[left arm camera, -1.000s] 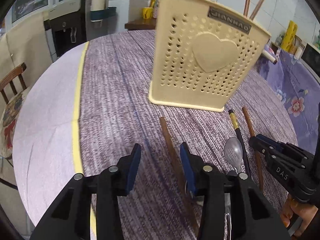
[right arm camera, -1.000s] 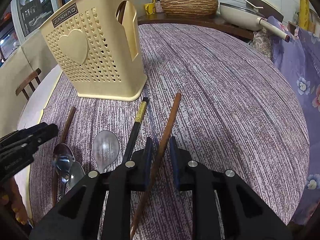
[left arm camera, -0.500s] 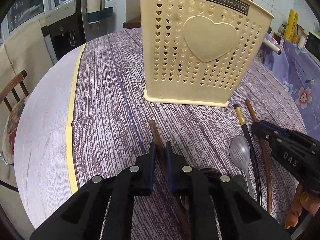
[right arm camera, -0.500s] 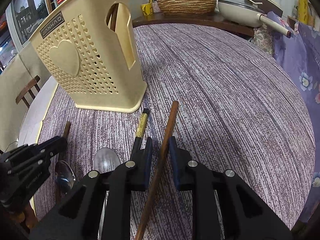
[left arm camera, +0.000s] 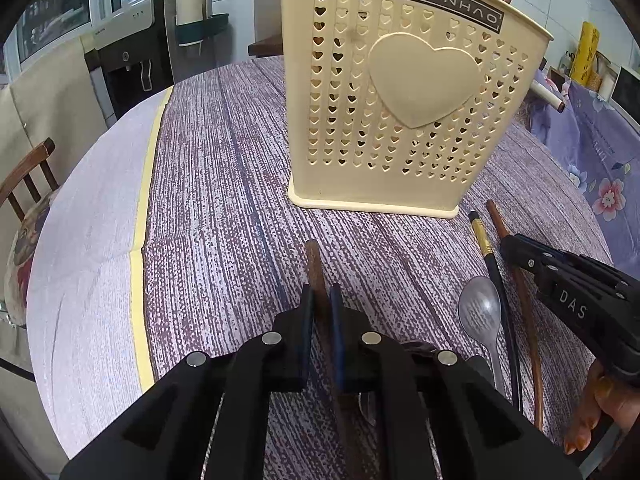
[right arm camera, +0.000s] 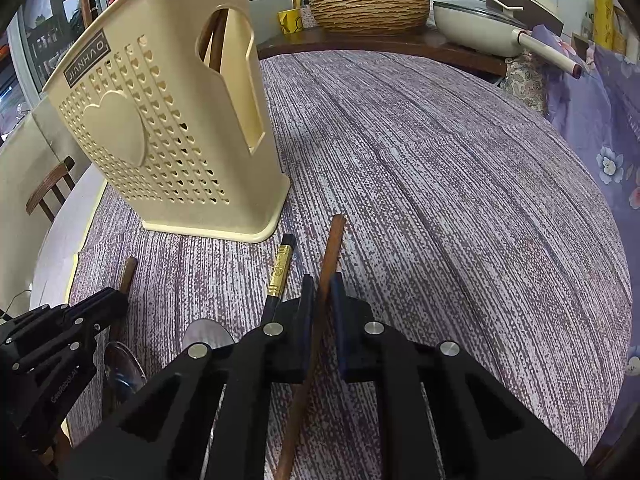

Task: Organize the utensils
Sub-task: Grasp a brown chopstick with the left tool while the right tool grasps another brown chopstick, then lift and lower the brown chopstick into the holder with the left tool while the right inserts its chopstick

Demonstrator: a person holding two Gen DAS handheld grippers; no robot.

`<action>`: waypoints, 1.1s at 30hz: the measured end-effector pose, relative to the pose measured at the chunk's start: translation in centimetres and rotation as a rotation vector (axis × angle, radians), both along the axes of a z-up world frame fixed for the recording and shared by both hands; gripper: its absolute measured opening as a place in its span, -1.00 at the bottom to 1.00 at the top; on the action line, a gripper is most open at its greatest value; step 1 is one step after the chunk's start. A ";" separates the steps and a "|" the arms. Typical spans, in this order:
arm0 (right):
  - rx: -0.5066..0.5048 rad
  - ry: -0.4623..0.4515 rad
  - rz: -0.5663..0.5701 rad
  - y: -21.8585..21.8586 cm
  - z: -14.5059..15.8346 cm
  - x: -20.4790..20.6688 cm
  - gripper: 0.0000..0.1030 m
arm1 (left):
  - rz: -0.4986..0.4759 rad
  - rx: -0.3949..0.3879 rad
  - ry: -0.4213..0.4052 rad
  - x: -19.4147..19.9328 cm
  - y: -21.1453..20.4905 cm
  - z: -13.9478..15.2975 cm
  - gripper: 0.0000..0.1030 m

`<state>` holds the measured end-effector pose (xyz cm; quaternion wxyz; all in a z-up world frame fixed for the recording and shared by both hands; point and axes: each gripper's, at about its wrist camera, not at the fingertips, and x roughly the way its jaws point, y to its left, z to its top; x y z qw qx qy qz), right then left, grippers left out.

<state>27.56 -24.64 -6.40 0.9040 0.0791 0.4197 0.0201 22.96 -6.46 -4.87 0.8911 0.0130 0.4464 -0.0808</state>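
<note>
A cream perforated utensil holder [left arm camera: 412, 120] [right arm camera: 168, 140] with a heart on its front stands on the round purple-clothed table, with chopsticks sticking out of its top. My left gripper [left arm camera: 320, 294] [right arm camera: 120, 296] is shut on a brown chopstick [left arm camera: 314, 264] [right arm camera: 128, 272] that lies on the cloth in front of the holder. My right gripper [right arm camera: 322, 284] [left arm camera: 508, 246] has a second brown chopstick [right arm camera: 334, 240] [left arm camera: 500, 220] between its pads, and its jaws are closing tight on it. Between the two grippers lie a black chopstick with a gold band [left arm camera: 486, 248] [right arm camera: 280, 276] and a spoon [left arm camera: 480, 312].
More spoons [right arm camera: 120, 364] lie near the table's front, partly hidden under the grippers. A wooden chair [left arm camera: 24, 184] and a water dispenser [left arm camera: 132, 64] stand off to the left. A woven basket [right arm camera: 368, 8] and a wok [right arm camera: 480, 20] sit on a counter behind. Floral purple fabric [right arm camera: 612, 120] hangs at the right.
My left gripper's jaws went from wide open to shut on the brown chopstick. The right jaws narrowed onto their chopstick. The holder looms larger in both views.
</note>
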 end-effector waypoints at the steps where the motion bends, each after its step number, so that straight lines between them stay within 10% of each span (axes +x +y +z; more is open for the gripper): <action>1: 0.005 0.000 -0.002 0.0 0.0 0.0 -0.82 | 0.002 -0.005 0.002 0.0 0.1 0.0 -0.83; 18: 0.132 -0.037 -0.003 -1.8 0.5 -0.5 -0.84 | 0.021 -0.084 -0.013 0.3 1.1 1.0 -0.84; 33: 0.204 -0.299 0.084 -2.9 9.0 -6.4 -0.85 | 0.020 -0.234 -0.232 -3.3 4.4 9.2 -0.85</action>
